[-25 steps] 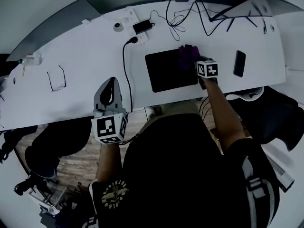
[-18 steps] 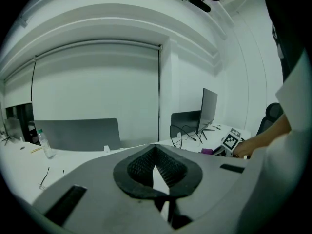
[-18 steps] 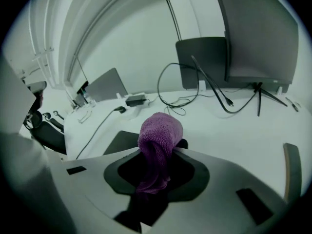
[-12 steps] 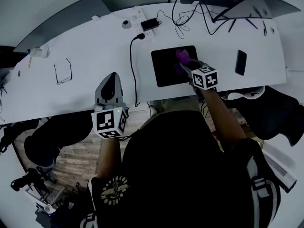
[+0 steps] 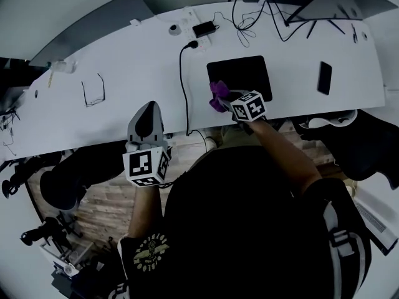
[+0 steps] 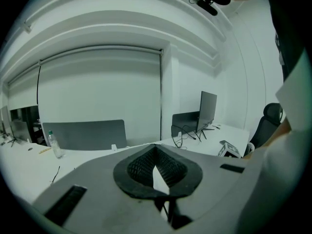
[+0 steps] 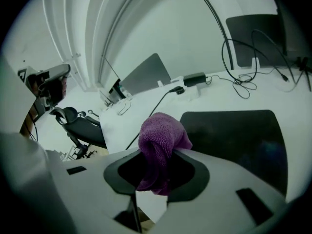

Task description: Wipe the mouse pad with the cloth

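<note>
Our right gripper [image 5: 228, 99] pinches the bunched purple cloth [image 5: 217, 94] at the flat black mouse pad's [image 5: 240, 73] near-left corner; we should press down and sweep across it.

No text, brand or number can be read. The left cube [image 5: 146, 167] and right cube [image 5: 248, 106] bear only black-and-white square patterns; the shirt emblem [image 5: 149, 253], lower left of the head view, is too blurred.
</note>
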The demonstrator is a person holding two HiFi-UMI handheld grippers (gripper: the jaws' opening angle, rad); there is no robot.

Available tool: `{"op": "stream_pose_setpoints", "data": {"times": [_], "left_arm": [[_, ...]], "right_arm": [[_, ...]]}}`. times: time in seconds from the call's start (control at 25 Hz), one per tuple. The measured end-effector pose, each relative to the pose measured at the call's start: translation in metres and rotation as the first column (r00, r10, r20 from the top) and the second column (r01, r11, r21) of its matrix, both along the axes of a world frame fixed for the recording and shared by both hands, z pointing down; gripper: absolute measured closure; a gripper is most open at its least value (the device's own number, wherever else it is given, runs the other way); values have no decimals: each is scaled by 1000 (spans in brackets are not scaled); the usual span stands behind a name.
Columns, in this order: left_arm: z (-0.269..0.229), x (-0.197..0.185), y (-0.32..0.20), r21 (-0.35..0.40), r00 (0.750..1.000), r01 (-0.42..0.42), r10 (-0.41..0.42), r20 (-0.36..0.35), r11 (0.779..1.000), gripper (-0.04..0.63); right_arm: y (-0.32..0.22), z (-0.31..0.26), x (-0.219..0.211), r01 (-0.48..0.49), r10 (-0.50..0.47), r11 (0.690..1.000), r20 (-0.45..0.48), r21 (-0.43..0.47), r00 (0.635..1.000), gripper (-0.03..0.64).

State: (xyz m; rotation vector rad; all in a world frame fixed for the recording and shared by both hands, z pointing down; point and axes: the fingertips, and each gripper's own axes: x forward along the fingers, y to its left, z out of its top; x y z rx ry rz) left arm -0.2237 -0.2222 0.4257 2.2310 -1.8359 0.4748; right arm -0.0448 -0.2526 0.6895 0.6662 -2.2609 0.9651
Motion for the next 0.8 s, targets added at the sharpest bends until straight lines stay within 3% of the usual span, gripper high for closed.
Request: {"op": "stream_pose_setpoints", "data": {"times": [0.28,0.56,0.8], "left_arm": [[0,8,0,-1,1000,-12,12,8,1000,594],[3,30,-24,15,998,-59,59,-10,998,594],[2,47,-41,29,996,-84,85,-25,996,594]], "right_arm": [[-8,45,77,-95,91,995,-164,-16,982,506],[-18,62,183,-277,262,961,-275,-17,925,506],[-19,64,232,-330,309,944,-341,-4,888,506]]}}
